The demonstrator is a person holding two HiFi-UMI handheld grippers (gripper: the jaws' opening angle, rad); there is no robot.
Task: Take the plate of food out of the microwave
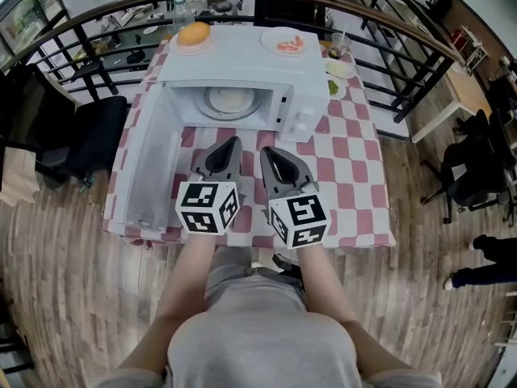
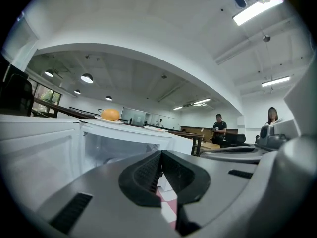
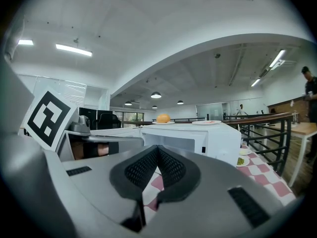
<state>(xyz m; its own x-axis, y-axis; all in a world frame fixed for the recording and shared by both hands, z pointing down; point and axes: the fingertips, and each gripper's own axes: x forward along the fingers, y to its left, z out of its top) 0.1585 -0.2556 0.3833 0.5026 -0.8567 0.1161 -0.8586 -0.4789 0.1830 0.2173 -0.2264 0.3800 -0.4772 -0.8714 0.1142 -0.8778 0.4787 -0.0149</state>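
— Nearest you, your left gripper (image 1: 232, 142) and right gripper (image 1: 266, 151) hover closed and empty over the checked table (image 1: 355, 168).
— Which step?
— Approach. The plate of food (image 1: 230, 100) sits inside the open microwave (image 1: 242, 63) beyond them; you likely need to open the jaws, then reach in level.

Inside the microwave (image 1: 242, 59), we see only part of the plate (image 1: 232, 100); what it carries is too small to tell.

microwave (image 1: 242, 63): white box, upright on the red-and-white checked surface (image 1: 355, 160)
door (image 1: 149, 164): white, swung wide open to the left
plate (image 1: 230, 101): round, white, pale food on it, lying flat, centred inside the microwave cavity
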